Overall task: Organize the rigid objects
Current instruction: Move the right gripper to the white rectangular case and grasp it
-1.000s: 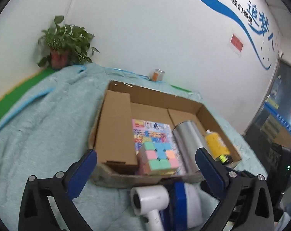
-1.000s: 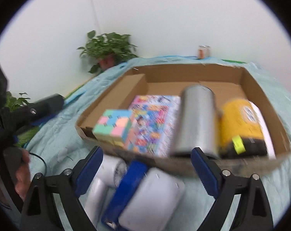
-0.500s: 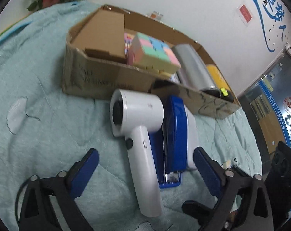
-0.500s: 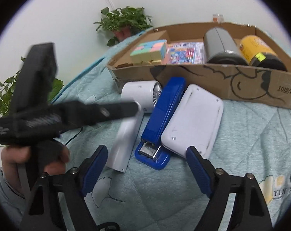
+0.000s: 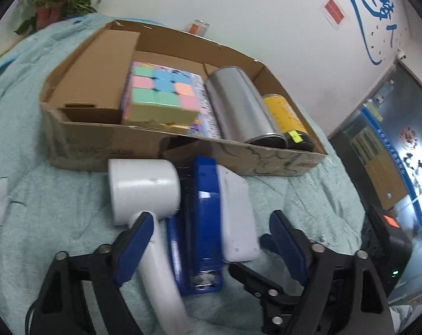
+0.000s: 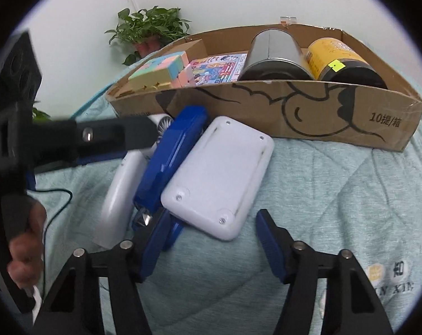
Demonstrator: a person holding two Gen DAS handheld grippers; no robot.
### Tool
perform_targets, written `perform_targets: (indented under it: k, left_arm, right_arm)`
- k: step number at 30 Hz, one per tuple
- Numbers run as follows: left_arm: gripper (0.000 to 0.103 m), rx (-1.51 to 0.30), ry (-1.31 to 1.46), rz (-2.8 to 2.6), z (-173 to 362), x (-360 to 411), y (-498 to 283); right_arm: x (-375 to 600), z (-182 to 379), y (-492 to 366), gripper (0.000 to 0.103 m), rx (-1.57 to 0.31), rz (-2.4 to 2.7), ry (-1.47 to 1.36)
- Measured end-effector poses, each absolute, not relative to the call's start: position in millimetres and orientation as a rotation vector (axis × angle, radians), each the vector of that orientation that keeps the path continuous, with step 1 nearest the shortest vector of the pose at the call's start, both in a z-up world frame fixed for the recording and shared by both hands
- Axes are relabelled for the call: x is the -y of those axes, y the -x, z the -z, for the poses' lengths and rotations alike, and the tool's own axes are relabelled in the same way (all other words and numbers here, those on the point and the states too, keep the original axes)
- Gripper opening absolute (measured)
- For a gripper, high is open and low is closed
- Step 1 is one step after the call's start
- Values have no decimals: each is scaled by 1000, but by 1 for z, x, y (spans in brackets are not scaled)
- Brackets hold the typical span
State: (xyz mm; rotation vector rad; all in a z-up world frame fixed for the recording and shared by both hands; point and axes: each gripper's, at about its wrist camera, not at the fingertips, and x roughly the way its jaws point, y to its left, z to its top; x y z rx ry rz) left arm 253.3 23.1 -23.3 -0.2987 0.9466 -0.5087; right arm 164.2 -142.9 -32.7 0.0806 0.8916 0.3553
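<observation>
Straddling hair dryer [image 5: 144, 192], blue stapler [image 5: 202, 223] and white case [image 5: 236, 215] before the cardboard box [image 5: 104, 145]: left gripper [image 5: 211, 243], jaws closing, gripping nothing. Right view: right gripper [image 6: 211, 243], jaws closing, unclamped, about white case [image 6: 219, 176].

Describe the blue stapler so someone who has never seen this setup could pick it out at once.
Find the shallow cardboard box on the pale green quilt; three things lie side by side on the quilt just in front of its near wall. The blue stapler is the middle one, between the white hair dryer and the flat white rounded case. It is the only blue item there, long and narrow.
</observation>
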Motion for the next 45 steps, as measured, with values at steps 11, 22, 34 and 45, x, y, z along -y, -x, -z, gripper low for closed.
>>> perform_targets:
  k: [11,22,34,45]
  left_arm:
    - [62,-1023,277,510,35,-4,-262]
    - [62,-954,351,439,21,-36,-247]
    - [62,-974,392,590,20,2,-245]
    - [89,-923,337,508,20,-6,-233]
  right_arm:
    - [133,39,-166,60,-899,-365,-1]
    - [143,38,-168,30,-863,-338,-64]
    - [204,36,-145,4,-851,-304,-272]
    - [189,11,-138,73,-842,-360,37]
